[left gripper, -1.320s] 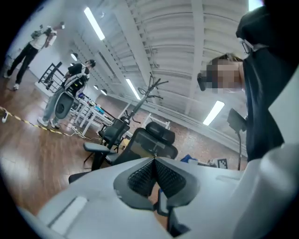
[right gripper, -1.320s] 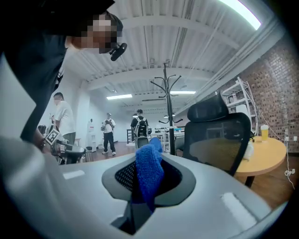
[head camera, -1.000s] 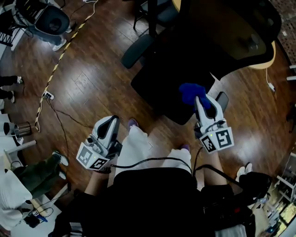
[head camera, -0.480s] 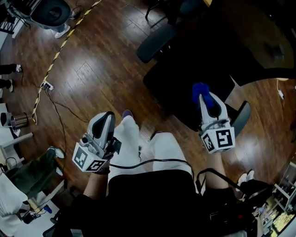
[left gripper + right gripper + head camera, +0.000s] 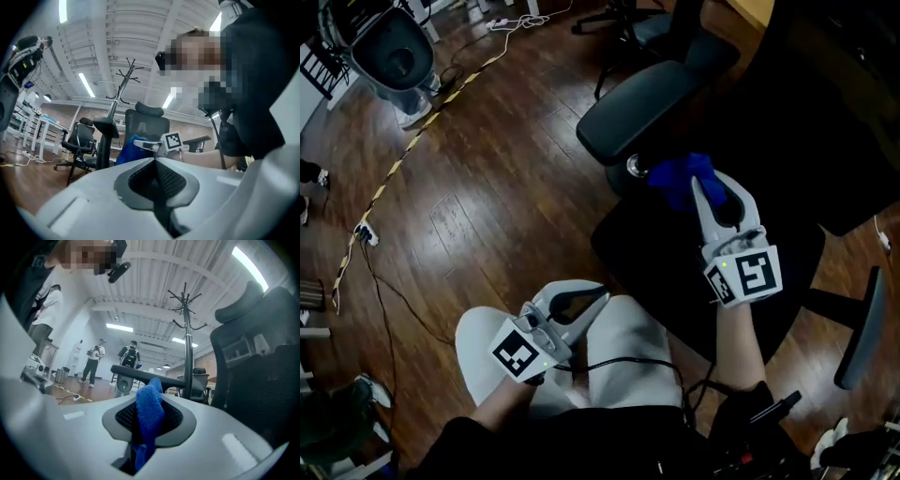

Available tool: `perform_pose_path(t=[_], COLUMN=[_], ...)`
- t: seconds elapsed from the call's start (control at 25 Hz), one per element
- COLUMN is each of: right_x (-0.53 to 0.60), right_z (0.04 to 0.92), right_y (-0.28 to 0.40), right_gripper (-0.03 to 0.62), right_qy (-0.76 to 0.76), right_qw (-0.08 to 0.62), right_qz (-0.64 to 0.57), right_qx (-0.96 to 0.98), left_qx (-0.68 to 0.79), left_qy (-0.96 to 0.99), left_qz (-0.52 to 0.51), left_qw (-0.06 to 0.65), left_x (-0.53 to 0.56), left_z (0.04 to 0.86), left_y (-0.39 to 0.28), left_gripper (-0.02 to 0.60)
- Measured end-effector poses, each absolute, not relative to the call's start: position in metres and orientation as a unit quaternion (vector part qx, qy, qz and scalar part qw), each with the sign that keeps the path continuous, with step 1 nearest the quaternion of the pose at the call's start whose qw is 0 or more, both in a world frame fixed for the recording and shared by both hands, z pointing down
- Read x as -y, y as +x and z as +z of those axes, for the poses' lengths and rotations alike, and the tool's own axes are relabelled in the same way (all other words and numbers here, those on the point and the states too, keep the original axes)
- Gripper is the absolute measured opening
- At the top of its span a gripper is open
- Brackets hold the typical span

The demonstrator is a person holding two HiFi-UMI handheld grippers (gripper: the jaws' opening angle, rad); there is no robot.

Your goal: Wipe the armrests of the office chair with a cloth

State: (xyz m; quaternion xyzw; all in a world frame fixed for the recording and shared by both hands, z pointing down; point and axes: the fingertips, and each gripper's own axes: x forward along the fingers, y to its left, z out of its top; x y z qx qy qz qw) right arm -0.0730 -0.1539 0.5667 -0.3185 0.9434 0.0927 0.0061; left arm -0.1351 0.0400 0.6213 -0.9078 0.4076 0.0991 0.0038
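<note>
Our left gripper (image 5: pixel 596 295) hangs low at 7 o'clock over a pale-trousered lap (image 5: pixel 623 328), its jaws pressed together on nothing. Up at 12 o'clock, the office chair's (image 5: pixel 825 122) dark armrest (image 5: pixel 642 108) stretches above the wood floor (image 5: pixel 487 187). Just at its 5 o'clock (whether the two touch, we cannot tell) bunches the blue cloth (image 5: pixel 675 178), pinched tight between the jaws of our right gripper (image 5: pixel 701 192), which reaches in from 4 o'clock over the black seat (image 5: pixel 656 253).
</note>
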Motion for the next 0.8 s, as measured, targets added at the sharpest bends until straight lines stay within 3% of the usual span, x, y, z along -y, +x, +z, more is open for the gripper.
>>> perform_pose_path(t=[0.12, 0.24, 0.56, 0.8], right_x=[0.177, 0.196, 0.236, 0.250], right_z=[0.580, 0.591, 0.572, 0.557], right_y=[-0.099, -0.118, -0.141, -0.139], right_gripper=[0.066, 0.064, 0.066, 0.064], right_qy=[-0.320, -0.333, -0.376, -0.371], right_qw=[-0.024, -0.047, -0.020, 0.001], right_qz=[0.150, 0.221, 0.250, 0.225], right_qx=[-0.935, -0.915, -0.892, -0.901], left_qx=[-0.387, -0.380, -0.373, -0.334], left_qy=[-0.917, -0.918, -0.920, -0.942], left_qz=[0.095, 0.116, 0.117, -0.018], left_qw=[0.015, -0.021, -0.010, 0.029], left_x=[-0.029, -0.031, -0.041, -0.055], left_z=[0.653, 0.674, 0.688, 0.718], left_y=[-0.101, -0.080, -0.077, -0.060], left_gripper=[0.005, 0.005, 0.006, 0.006])
